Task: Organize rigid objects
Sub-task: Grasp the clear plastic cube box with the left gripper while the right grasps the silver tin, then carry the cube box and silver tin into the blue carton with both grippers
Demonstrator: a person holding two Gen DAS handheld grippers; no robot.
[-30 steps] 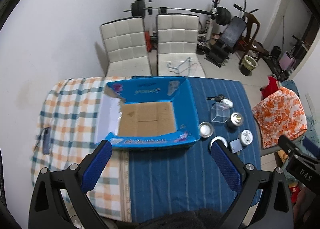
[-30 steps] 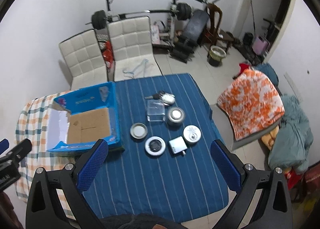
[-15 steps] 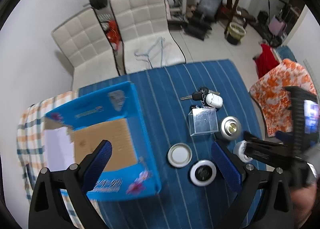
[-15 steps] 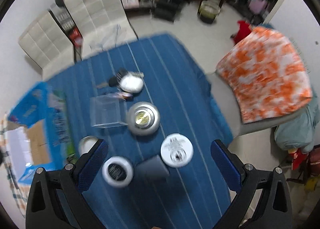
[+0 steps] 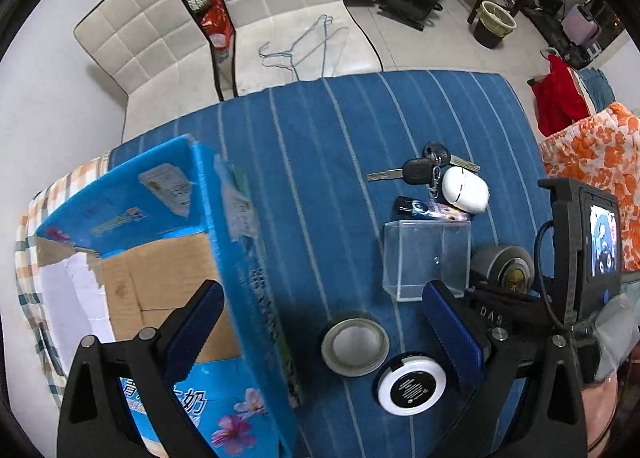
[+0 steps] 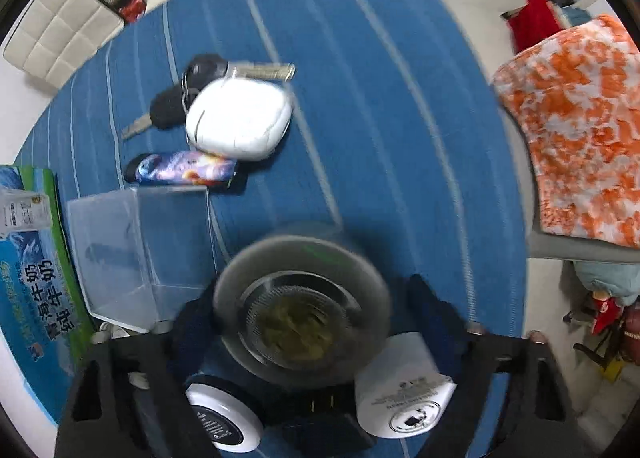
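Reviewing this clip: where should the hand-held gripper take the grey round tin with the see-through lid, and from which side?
By its curved side wall, from straight above. The grey round tin stands upright, lid up. The clear box on one side and the white jar crowd it; the right hand-held gripper already straddles it, jaws just narrowing, pads not clearly pressing.
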